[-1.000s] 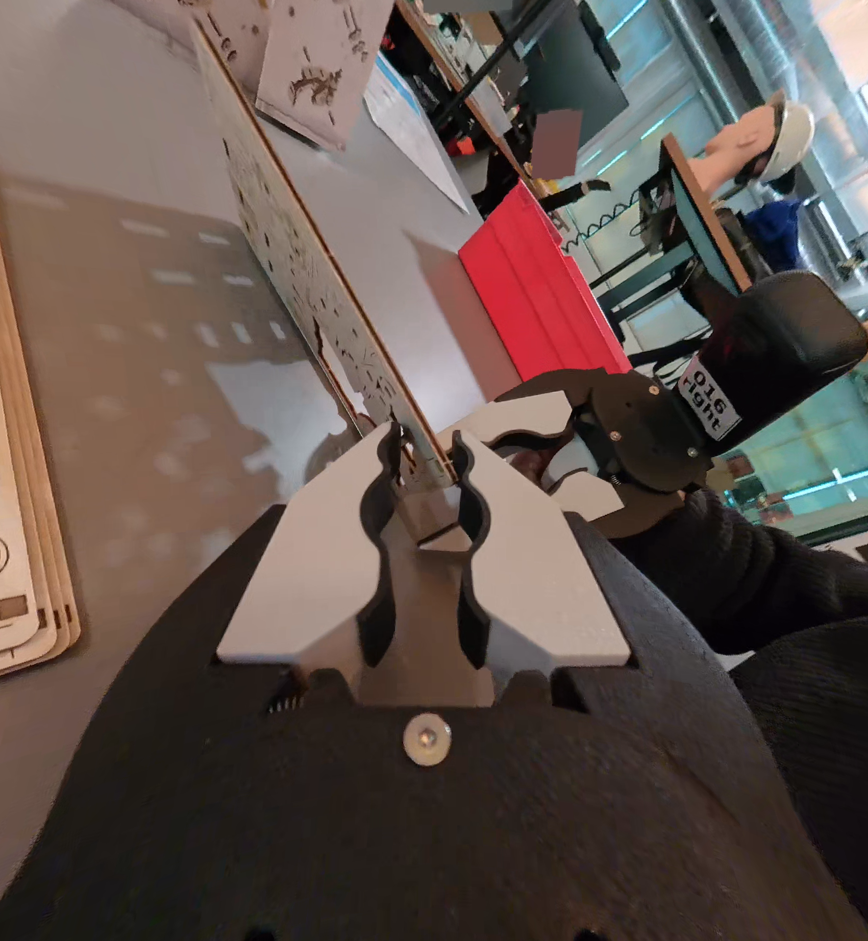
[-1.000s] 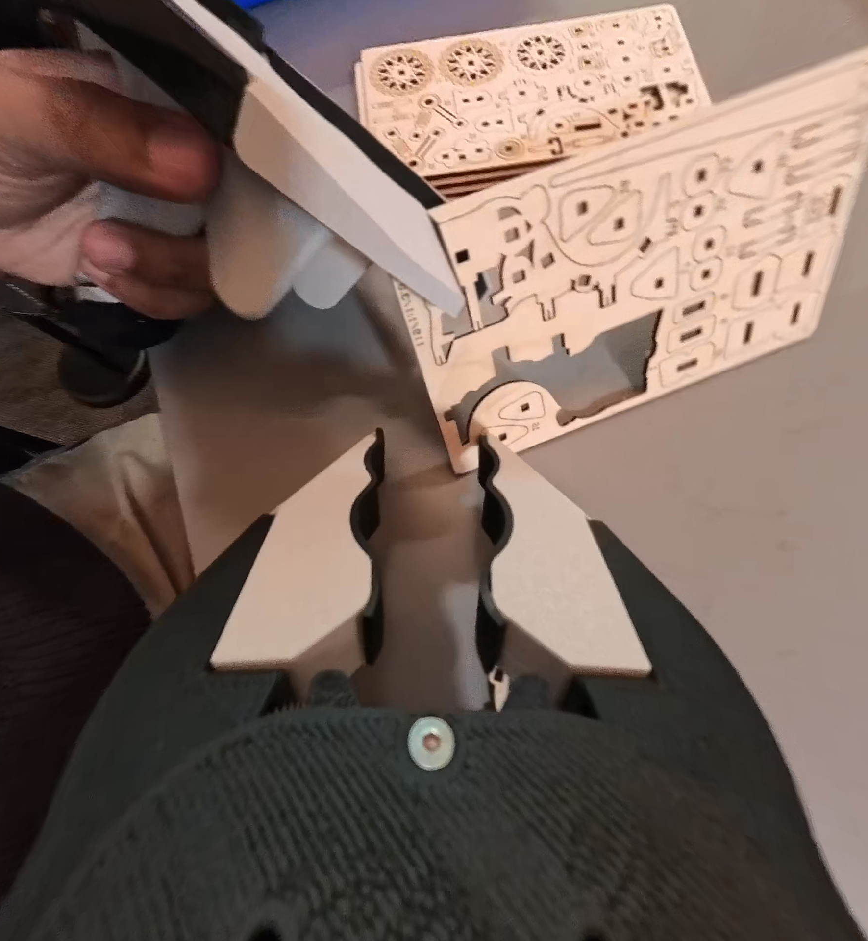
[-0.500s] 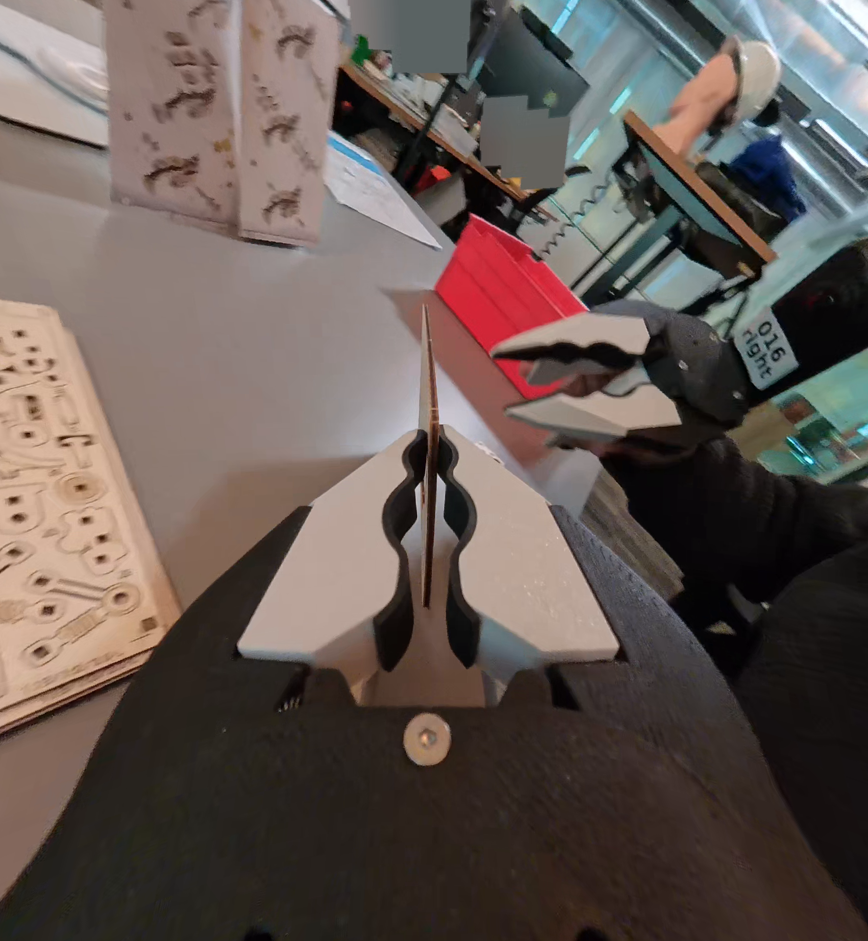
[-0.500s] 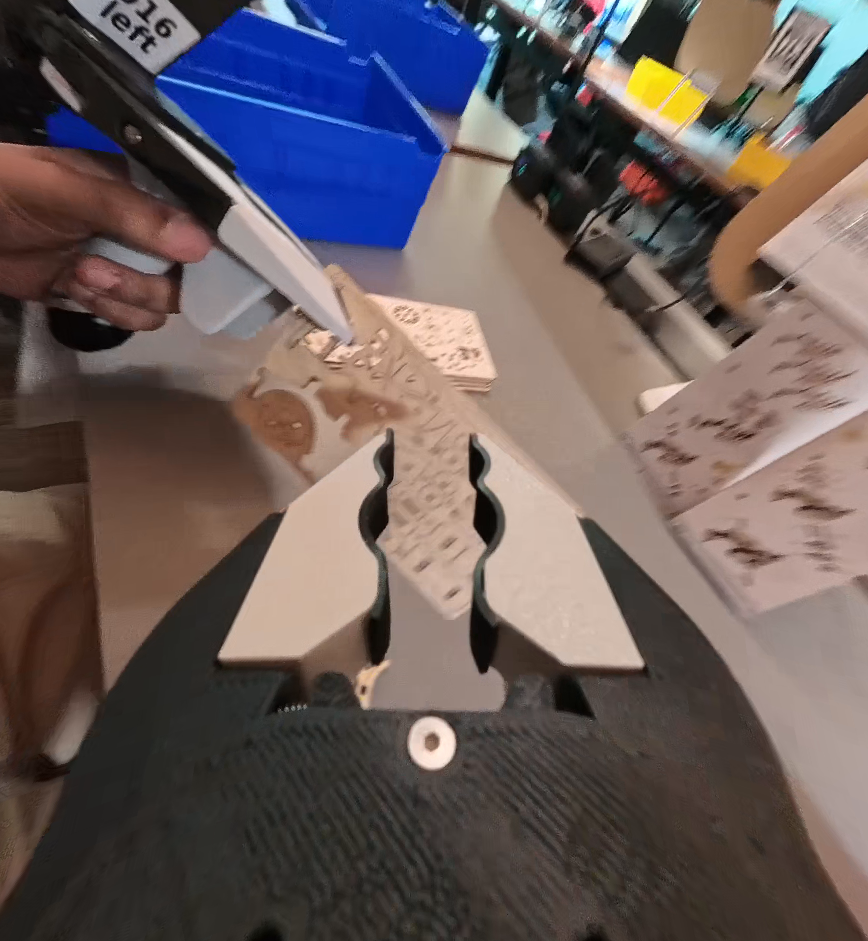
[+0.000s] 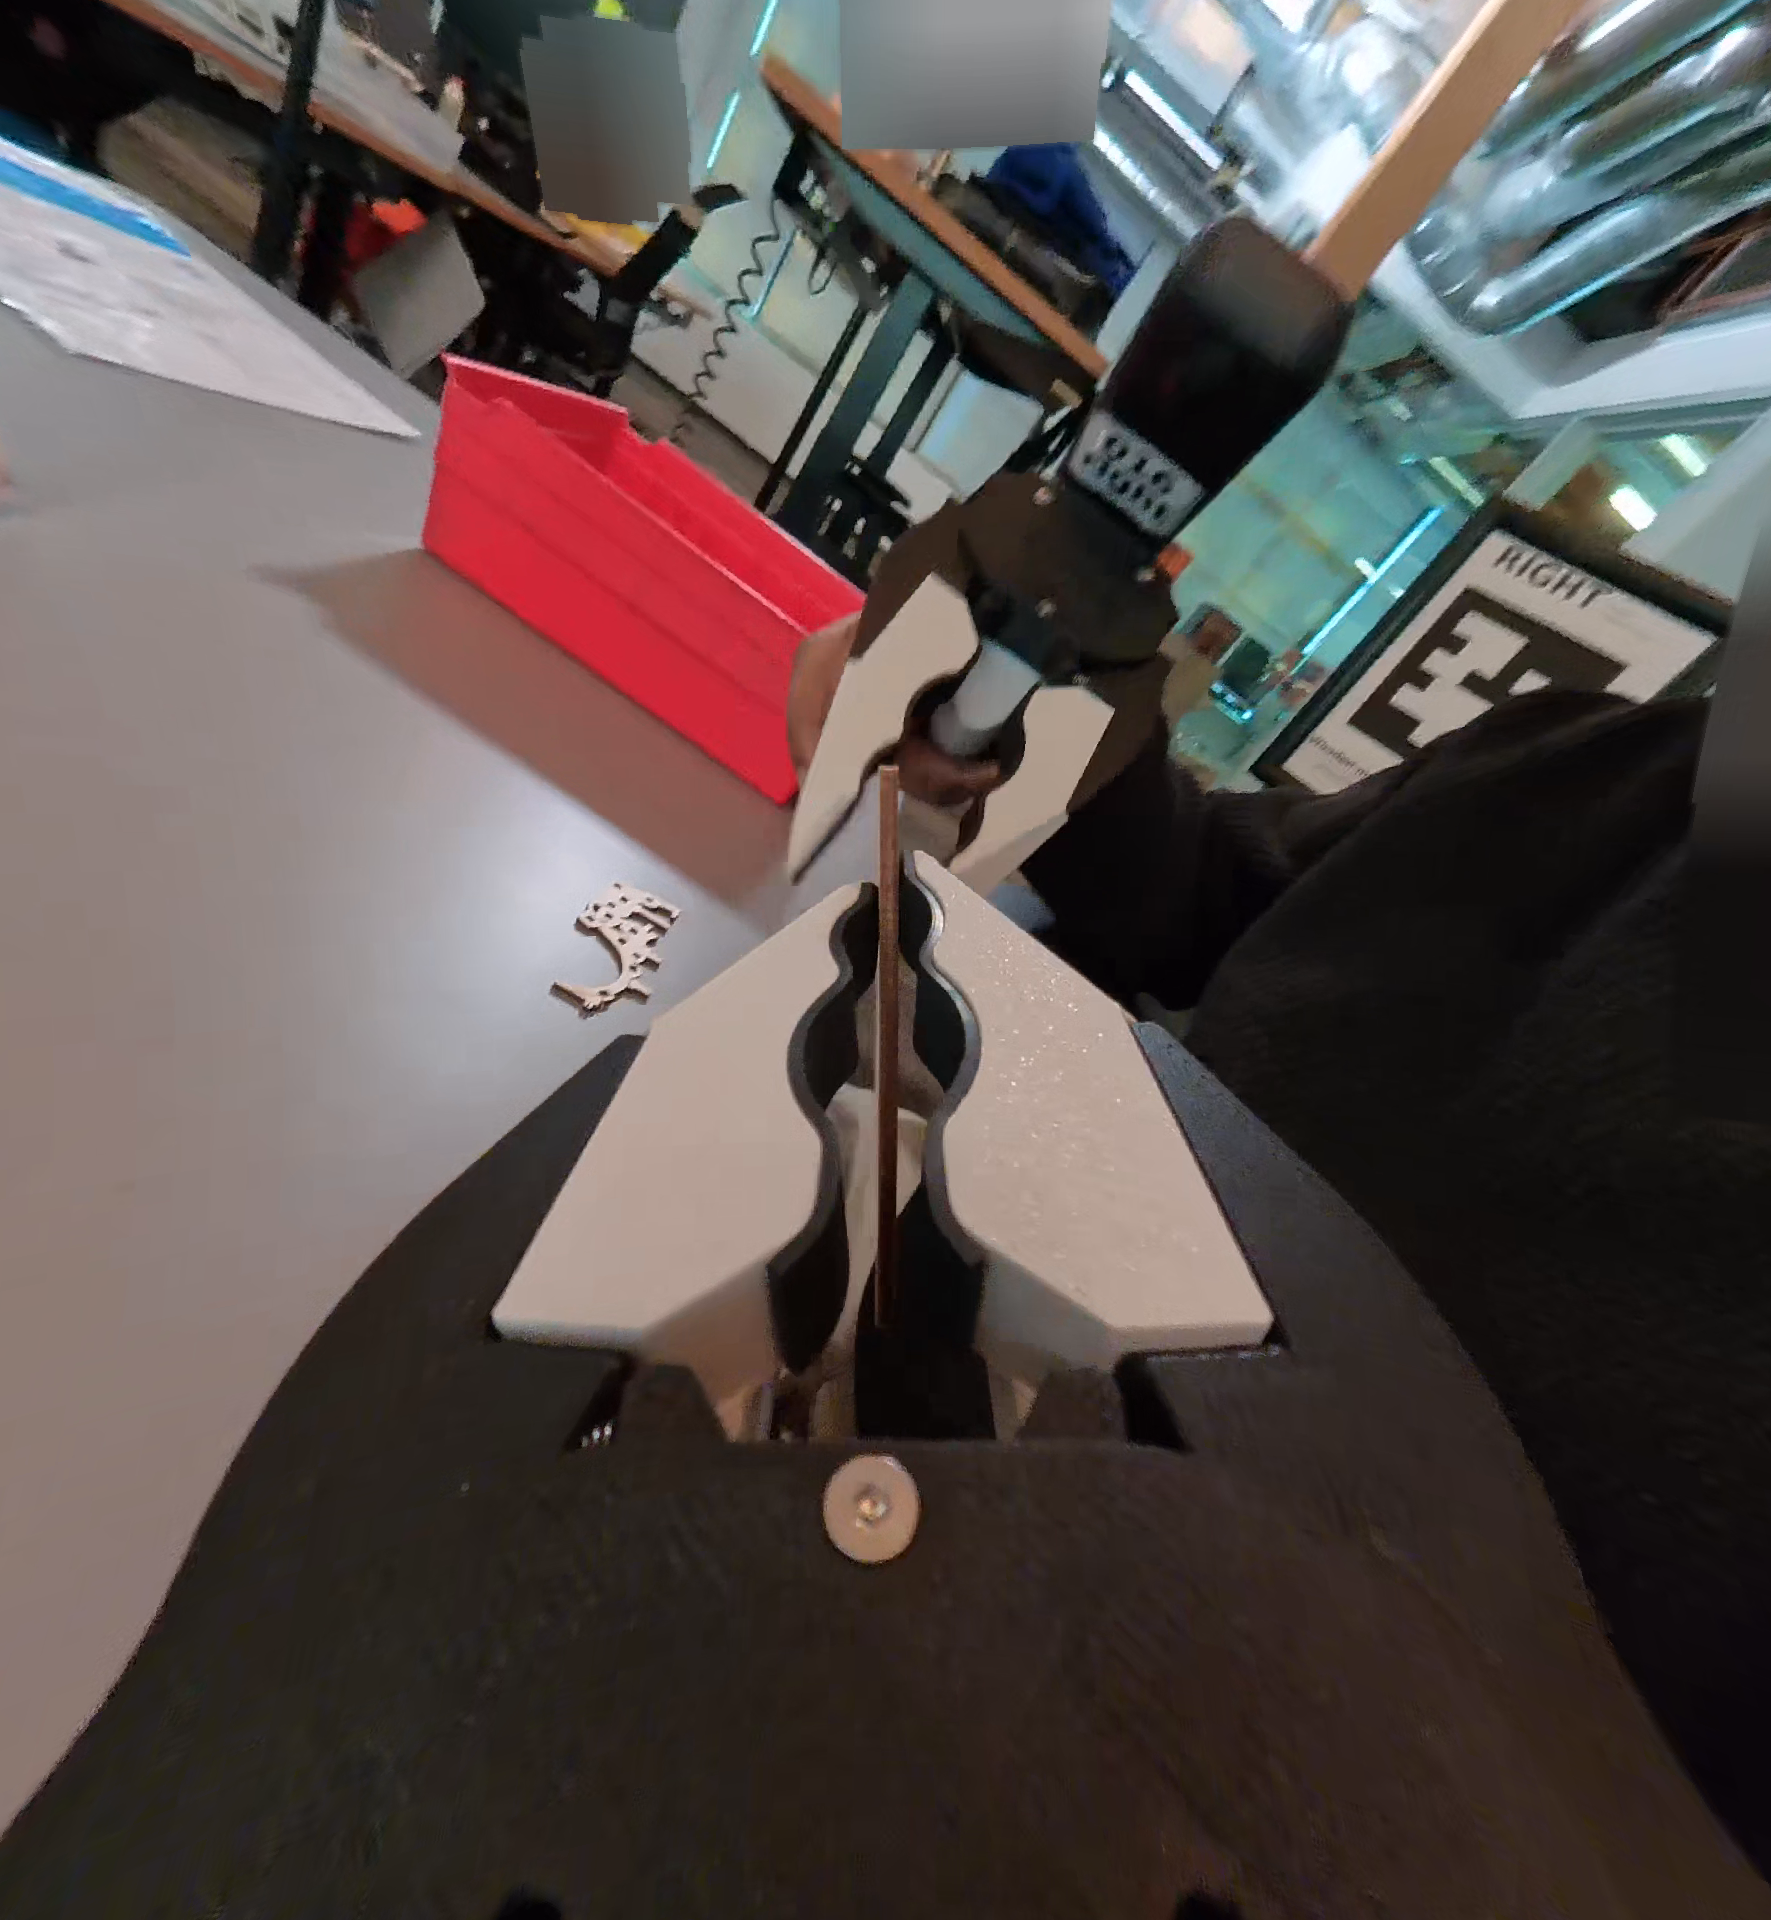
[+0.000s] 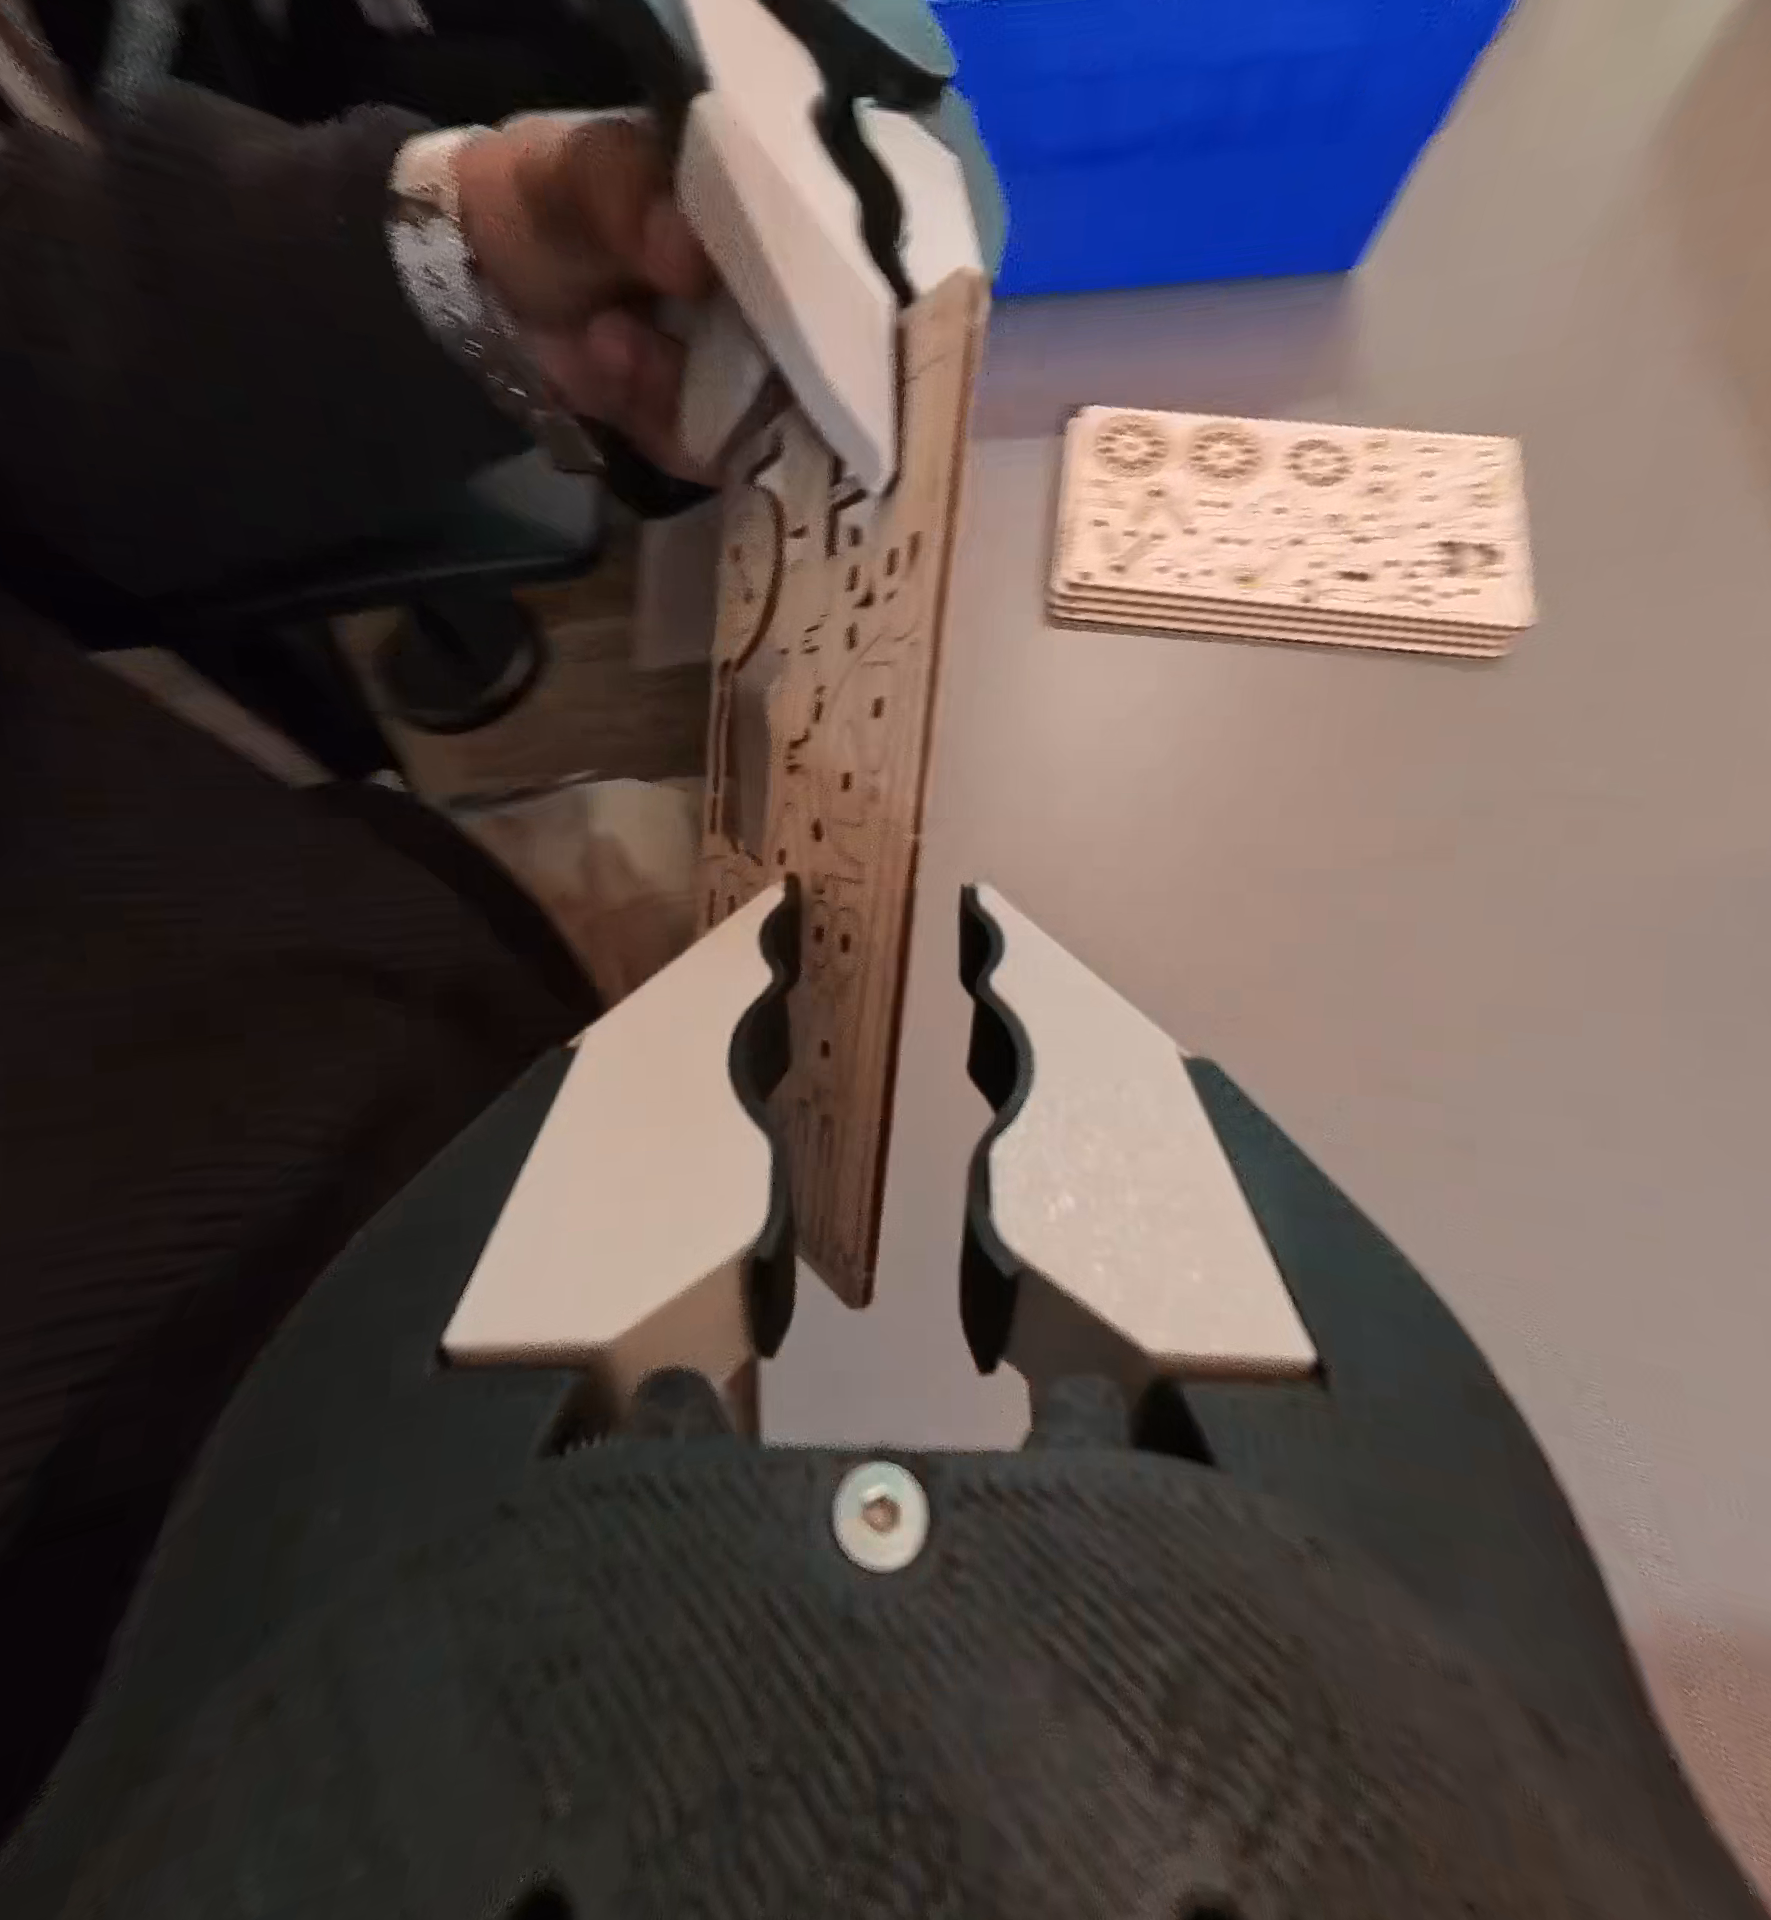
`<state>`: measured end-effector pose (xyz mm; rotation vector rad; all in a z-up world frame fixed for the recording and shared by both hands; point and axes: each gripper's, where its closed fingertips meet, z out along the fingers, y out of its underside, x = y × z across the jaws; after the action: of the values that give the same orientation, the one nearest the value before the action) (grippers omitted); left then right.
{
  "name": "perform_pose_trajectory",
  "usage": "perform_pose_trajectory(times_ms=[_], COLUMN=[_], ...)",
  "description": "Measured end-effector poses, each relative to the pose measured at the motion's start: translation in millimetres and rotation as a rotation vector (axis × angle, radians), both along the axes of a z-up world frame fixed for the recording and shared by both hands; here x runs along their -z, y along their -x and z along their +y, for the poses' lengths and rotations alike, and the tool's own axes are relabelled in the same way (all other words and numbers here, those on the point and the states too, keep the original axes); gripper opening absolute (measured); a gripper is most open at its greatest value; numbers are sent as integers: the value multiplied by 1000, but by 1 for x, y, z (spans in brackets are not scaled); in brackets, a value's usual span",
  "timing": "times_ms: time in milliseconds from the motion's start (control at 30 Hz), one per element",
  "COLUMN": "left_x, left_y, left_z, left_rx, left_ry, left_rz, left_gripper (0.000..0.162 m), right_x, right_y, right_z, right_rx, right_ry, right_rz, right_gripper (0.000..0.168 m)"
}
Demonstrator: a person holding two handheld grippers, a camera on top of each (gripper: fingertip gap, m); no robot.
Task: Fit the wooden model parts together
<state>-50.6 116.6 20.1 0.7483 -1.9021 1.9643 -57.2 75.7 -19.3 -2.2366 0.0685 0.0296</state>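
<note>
Left hand-held gripper (image 5: 889, 904) pinching wooden sheet (image 6: 839, 748) edge-on at centre frame — right hand-held gripper (image 6: 873, 904) spread around its lower end.

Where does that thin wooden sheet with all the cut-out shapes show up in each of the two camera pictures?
Left wrist view: the thin wooden laser-cut sheet is seen edge-on, a narrow vertical line at centre, clamped in the left claw.
Right wrist view: its patterned face runs up the centre, between the open right claw's fingers.
Shared landmark: the grey tabletop.
</note>
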Motion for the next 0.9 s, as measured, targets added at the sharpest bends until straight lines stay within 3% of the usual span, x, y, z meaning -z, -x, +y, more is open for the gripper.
perform_pose_trajectory(times_ms=[200, 333, 467, 600, 633, 700, 800, 900], left_x=[-1, 0, 11, 16, 19, 23, 27, 46], left_y=[-6, -36, -39, -20, -17, -12, -8, -9], left_z=[0, 18, 15, -18, -25, -36, -43, -46], left_rx=[-33, -224, -192, -34, -25, -19, 4, 2], left_ry=[70, 190, 268, 307, 287, 254, 230, 122], left_rz=[59, 117, 187, 251, 251, 238, 247, 252], left_gripper=[7, 52, 58, 54, 46, 4, 0, 0], right_x=[6, -6, -17, -4, -1, 3, 11, 23], right_y=[10, -9, -16, -9, -6, 0, 4, -5], right_z=[13, 8, -2, -2, -1, -2, -6, -16], right_rx=[-1, 102, 160, 215, 227, 241, 253, 297], right_ry=[-183, -382, -567, -612, -619, -623, -589, -542], right_rz=[402, 544, 636, 654, 662, 664, 665, 575], right_gripper=[2, 1, 1, 1, 1, 1, 4, 31])
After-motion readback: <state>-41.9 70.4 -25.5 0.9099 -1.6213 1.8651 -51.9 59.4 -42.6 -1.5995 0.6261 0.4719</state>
